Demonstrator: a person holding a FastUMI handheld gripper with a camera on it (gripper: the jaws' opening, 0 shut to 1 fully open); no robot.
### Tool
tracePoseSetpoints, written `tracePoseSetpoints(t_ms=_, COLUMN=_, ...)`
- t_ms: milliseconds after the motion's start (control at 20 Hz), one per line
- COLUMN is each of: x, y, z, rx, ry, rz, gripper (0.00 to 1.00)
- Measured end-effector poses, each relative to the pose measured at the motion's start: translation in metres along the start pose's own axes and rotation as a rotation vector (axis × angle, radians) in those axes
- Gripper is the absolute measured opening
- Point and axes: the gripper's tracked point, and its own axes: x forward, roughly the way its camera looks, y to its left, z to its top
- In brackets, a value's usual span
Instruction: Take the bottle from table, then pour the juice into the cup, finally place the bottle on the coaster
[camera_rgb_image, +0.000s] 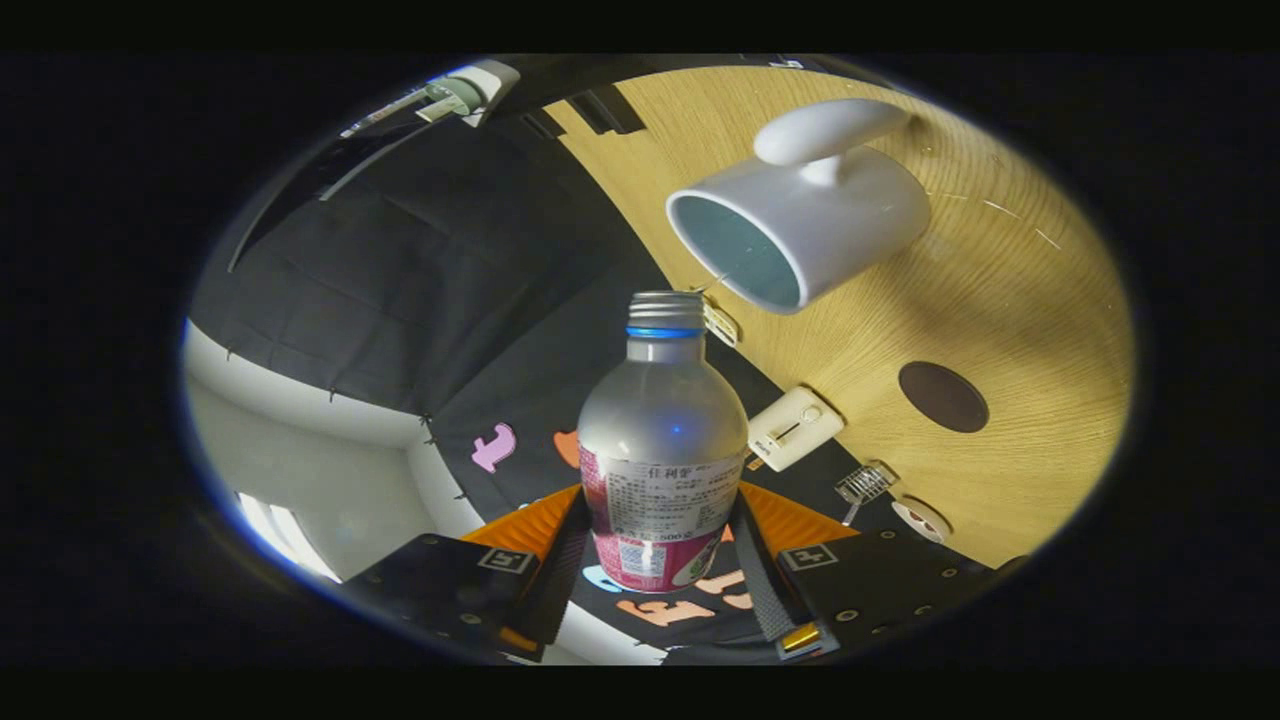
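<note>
The wooden counter (1010, 330) takes up most of the scene beyond the gripper, and it appears steeply rolled, which suggests the gripper is turned on its side in a pouring tilt. On it stands a white cup (800, 215) with a handle, its open mouth facing the bottle's top and lying just beyond it. Nearer, the bottle (662, 440) sits between the gripper's (660, 545) two fingers, which press against its labelled lower body from both sides, so the gripper is clamped on the bottle and carries it off the counter. A dark round coaster (943, 397) lies on the counter, well apart from the cup and to the side of the bottle. Small fittings, among them a pale switch-like box (795, 428), sit along the counter's edge.

As a judgement of progress: the pick-up is done, and the bottle is brought up to the cup for the pour. Setting the bottle on the coaster is left.

Several things are hard to settle. The bottle appears to keep its silvery cap (667, 304) on, and no stream of juice is visible. The bottle's metallic wall hides any liquid level. Whether the cup holds juice cannot be told. The bottle's base is cut off behind the fingers.
</note>
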Motion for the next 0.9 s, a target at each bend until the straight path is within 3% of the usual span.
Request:
tracePoseSetpoints(t_ms=650, x=0.001, y=-0.009, z=0.009, rx=-0.039, ry=-0.012, rz=-0.028, gripper=0.74)
tracePoseSetpoints(t_ms=900, x=0.004, y=-0.031, z=0.018, rx=-0.218, ry=-0.035, rz=-0.112, gripper=0.74)
